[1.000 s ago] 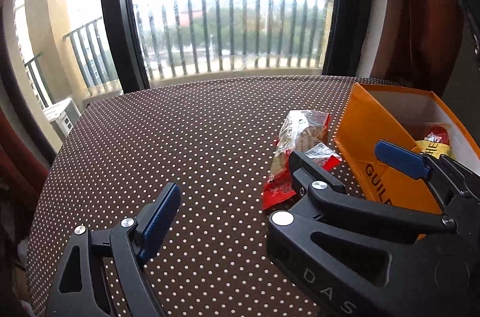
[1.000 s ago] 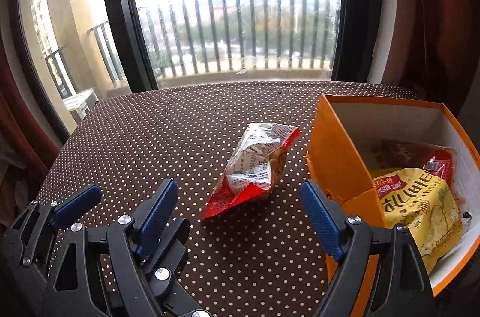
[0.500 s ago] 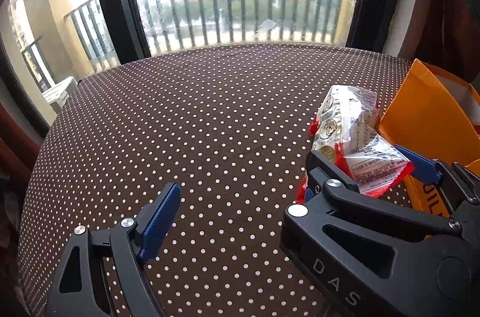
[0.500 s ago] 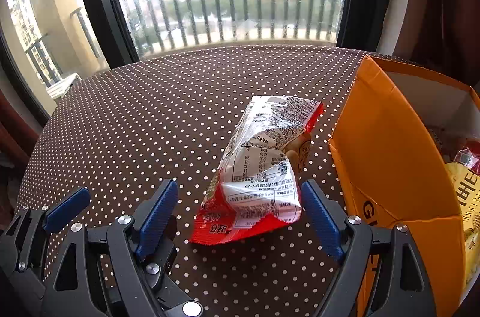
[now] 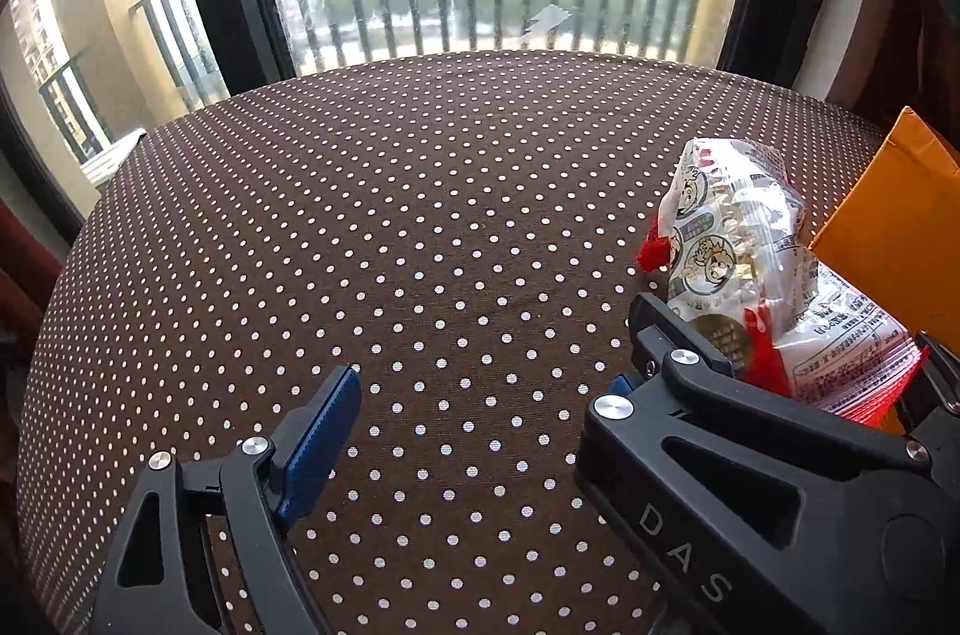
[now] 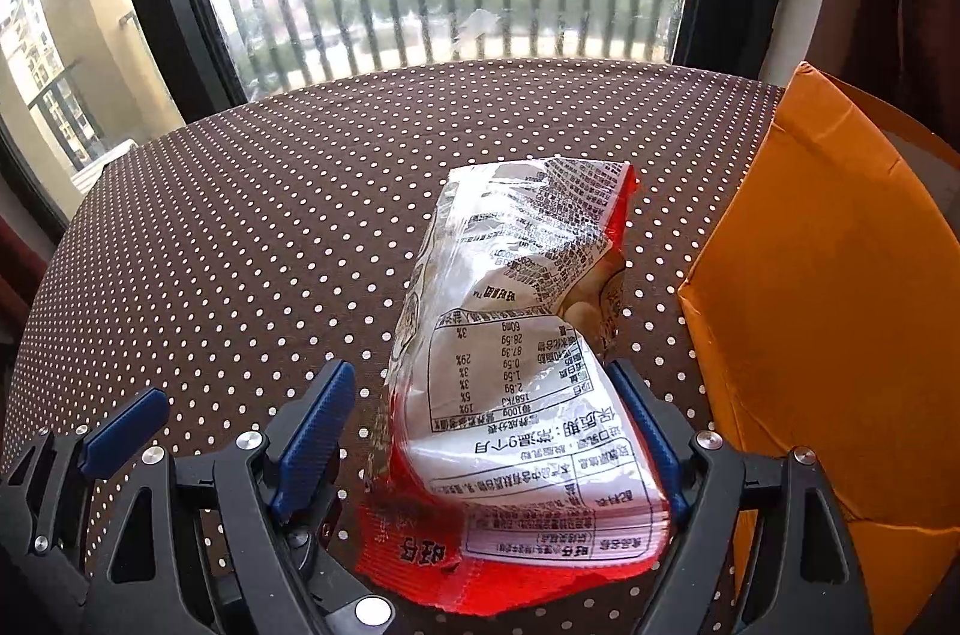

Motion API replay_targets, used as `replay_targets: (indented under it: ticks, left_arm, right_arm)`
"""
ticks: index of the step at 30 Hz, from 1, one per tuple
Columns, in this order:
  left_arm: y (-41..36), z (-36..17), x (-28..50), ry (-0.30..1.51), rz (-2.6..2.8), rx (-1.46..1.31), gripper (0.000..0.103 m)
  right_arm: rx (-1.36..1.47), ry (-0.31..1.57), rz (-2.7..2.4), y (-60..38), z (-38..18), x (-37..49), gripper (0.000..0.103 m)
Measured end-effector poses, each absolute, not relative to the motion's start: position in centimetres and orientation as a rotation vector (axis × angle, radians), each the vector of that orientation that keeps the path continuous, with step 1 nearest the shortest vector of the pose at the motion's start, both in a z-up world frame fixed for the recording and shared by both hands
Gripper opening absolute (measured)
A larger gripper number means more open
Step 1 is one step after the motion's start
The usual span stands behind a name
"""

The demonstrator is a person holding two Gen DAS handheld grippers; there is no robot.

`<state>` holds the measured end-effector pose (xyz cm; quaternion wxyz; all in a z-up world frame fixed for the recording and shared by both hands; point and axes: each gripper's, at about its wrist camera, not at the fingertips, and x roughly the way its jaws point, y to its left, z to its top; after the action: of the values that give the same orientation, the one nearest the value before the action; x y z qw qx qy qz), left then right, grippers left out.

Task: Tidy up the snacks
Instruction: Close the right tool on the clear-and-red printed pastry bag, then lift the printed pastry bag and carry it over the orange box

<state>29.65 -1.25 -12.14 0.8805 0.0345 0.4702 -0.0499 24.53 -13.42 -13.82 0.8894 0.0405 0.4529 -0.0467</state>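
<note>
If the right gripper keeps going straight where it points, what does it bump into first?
Probably the snack packet, which already lies between the open right gripper fingers; under it is the dotted tablecloth.

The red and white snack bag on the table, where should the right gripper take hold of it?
Grip the snack bag across its narrow middle, coming down from above at the near end. It lies flat and lengthwise between the right gripper's open pads, beside the orange box, so closing there pinches both long edges.
</note>
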Motion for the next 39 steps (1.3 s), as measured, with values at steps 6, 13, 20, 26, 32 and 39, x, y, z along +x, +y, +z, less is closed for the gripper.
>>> replay_targets:
  ticks: [6, 13, 20, 26, 32, 39]
  left_arm:
    - [-0.9, -13.0, 30.7, 0.985, -0.092, 0.058, 0.090]
    - [-0.7, -13.6, 30.6, 0.960, -0.089, 0.050, 0.095]
    - [-0.8, -14.0, 30.4, 0.948, -0.087, 0.071, 0.095]
    - [-1.1, -14.0, 29.4, 0.948, -0.086, 0.079, 0.095]
    - [-1.3, -13.7, 27.9, 0.956, -0.085, 0.099, 0.094]
    - [-1.0, -13.4, 25.6, 0.951, -0.073, 0.114, 0.093]
  right_arm:
    - [0.118, 0.985, -0.104, -13.9, -14.5, 25.5, 0.086]
    - [0.073, 0.955, -0.070, -13.5, -14.2, 25.8, 0.086]
    - [0.049, 0.928, -0.057, -13.5, -13.8, 25.0, 0.064]
    - [0.046, 0.930, -0.038, -13.4, -13.7, 24.3, 0.060]
    - [0.046, 0.941, -0.016, -13.4, -13.8, 23.5, 0.058]
    - [0.051, 0.947, 0.022, -12.9, -13.7, 21.8, 0.058]
